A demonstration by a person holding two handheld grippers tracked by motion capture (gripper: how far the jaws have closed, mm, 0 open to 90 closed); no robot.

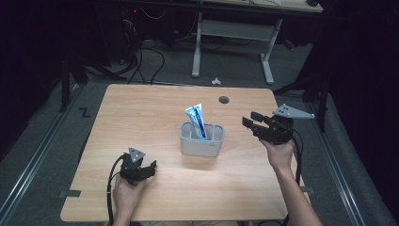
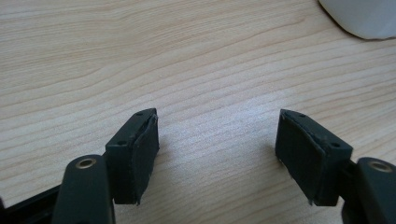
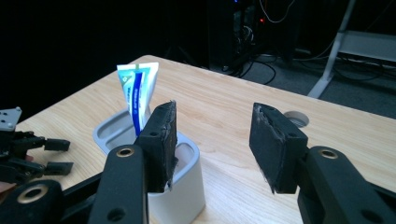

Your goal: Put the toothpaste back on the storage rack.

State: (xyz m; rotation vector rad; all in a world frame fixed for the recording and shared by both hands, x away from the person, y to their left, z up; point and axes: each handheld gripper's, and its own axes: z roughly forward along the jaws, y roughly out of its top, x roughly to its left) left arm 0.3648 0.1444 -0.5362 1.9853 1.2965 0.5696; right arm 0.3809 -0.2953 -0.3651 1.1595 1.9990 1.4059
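High view shows the right hand-held gripper (image 1: 252,123) raised near the surface's (image 1: 141,113) right edge, jaws spread and empty, pointing at the grey holder (image 1: 201,140) in the middle. A blue-and-white toothpaste tube (image 1: 196,120) stands in the holder, leaning slightly. The left hand-held gripper (image 1: 151,167) rests low near the front-left, jaws apart, holding nothing. If the tube is to come out, the right one should close across its flat top end, above the rim, then lift straight up. A grommet hole (image 1: 224,100) by the far edge is well clear; only the holder's wall could snag.
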